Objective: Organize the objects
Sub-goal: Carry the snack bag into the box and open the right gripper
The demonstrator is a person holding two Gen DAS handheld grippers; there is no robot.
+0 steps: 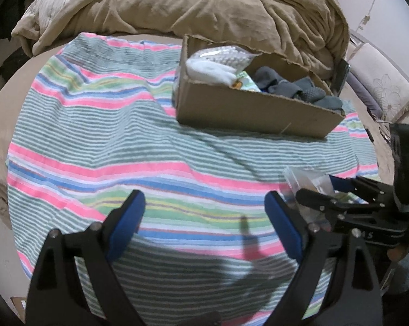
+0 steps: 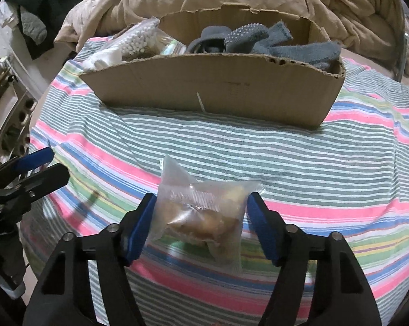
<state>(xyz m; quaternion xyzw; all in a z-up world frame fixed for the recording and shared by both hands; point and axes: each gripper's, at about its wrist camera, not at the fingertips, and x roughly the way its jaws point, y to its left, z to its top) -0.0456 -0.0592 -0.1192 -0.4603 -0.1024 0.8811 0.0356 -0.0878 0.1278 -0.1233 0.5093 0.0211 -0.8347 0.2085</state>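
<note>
Two grippers over a striped cloth [image 2: 313, 146] with open room left of one cardboard box [image 2: 212, 87], left gripper [image 1: 204, 212] wide open on nothing, right gripper [image 2: 201, 212] bracketing one clear snack bag [image 2: 201, 217], pads barely touching, grip unclear, box holding grey socks [image 2: 248, 40], bead bag [image 2: 139, 38].

Both wrist views look steeply down and forward, close above the striped towel [image 1: 101, 141], toward the cardboard box [image 2: 212, 92]. The left view sits left of the box, the right view squarely before it (each glimpses the other's gripper). Shared: box, towel, brown blanket [image 1: 204, 5].
</note>
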